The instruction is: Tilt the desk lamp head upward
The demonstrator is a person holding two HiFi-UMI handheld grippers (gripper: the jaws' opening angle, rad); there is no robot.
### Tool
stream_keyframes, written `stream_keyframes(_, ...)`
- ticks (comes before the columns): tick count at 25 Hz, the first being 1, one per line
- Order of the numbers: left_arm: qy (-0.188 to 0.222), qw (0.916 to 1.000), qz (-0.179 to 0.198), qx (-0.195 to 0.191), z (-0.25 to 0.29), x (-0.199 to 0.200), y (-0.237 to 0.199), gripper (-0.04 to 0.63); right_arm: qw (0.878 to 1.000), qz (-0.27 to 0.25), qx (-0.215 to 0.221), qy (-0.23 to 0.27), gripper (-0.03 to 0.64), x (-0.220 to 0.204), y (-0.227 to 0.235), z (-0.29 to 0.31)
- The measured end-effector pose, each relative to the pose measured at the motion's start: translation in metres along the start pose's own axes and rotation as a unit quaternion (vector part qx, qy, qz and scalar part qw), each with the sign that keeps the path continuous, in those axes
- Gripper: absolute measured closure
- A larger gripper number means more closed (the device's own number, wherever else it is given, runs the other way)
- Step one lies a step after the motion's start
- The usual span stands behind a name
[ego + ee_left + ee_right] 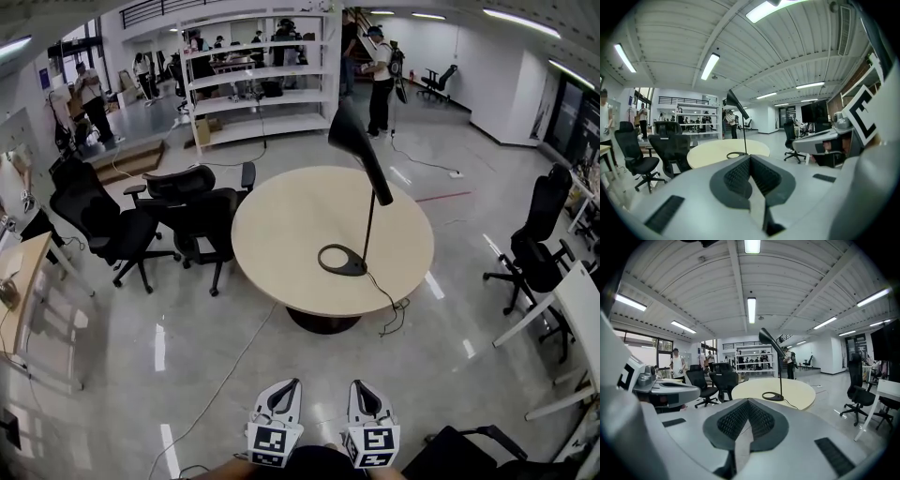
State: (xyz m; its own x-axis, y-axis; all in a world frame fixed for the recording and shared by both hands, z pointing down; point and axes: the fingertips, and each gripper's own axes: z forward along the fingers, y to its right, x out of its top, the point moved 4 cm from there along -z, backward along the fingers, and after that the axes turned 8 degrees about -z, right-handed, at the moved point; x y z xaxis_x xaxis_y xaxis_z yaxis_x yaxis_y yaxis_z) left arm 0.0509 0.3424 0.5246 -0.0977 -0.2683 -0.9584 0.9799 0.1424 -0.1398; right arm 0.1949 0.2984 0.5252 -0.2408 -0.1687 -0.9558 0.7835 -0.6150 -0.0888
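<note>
Desk lamp [361, 159] stands on the round bench [281, 234], its head [349, 131] angled down over the base (so it is untilted). Left tongs [285, 389] and right tongs [362, 389] hang well short of it, both closed and empty, likely ahead of the approach.

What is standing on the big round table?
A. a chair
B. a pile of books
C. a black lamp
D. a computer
C: the only thing on the round table is a tall black desk lamp, standing on its ring-shaped base.
</note>
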Motion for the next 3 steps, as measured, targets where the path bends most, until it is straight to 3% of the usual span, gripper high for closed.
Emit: stream_keyframes(3, 0.004, 1.0000, 0.000, 0.002, -0.003, 0.002, -0.017, 0.548, 1.000, -0.001, 0.000, 0.003, 0.607, 0.006, -0.014, 0.009)
